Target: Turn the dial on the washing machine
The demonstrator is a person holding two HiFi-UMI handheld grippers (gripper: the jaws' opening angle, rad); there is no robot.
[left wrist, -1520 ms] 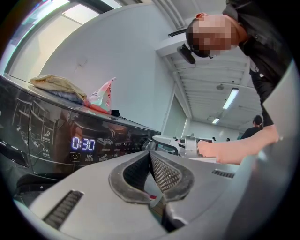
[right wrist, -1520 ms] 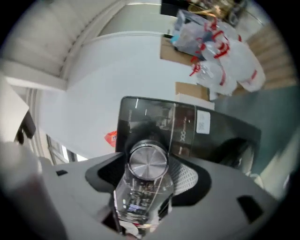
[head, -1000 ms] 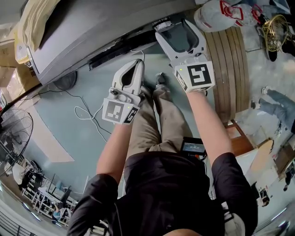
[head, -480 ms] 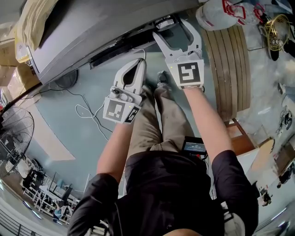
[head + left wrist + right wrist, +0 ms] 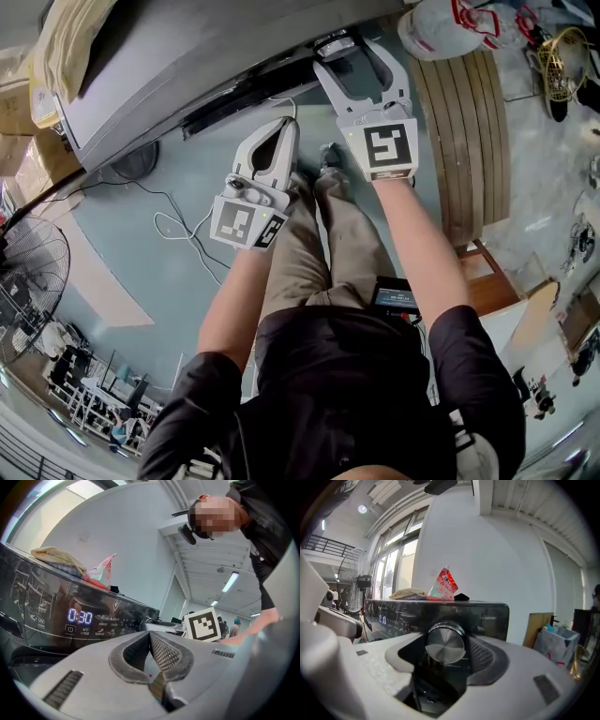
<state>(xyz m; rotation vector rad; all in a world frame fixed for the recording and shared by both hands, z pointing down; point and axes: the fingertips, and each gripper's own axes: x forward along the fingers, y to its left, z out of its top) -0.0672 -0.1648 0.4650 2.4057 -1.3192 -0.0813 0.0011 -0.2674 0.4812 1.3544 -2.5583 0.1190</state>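
The dial (image 5: 446,646), a round brushed-metal knob, sits on the dark glossy front panel of the washing machine (image 5: 492,616), near the panel's right end. In the right gripper view it lies at the centre of the frame, straight between the two jaws of the right claw (image 5: 447,654), which reaches towards the panel. The jaws stand wide and have just been closing with the dial between them. The pad on the frame's right lies close against the dial's rim. The pad on the left shows a dark strip of panel between itself and the knob, so the claw seems not to clamp it, though the wide-angle view makes contact hard to judge. In the head view this claw lies at upper centre, its jaws forked around the knob at the machine's edge.

The left claw (image 5: 151,638) has its jaws together with nothing between them, and hangs apart from the panel. Beyond it, at the left of its frame, the display (image 5: 79,616) glows "0:30". On the machine's top lie a yellowish cloth (image 5: 408,593) and a red-and-white packet (image 5: 444,585).
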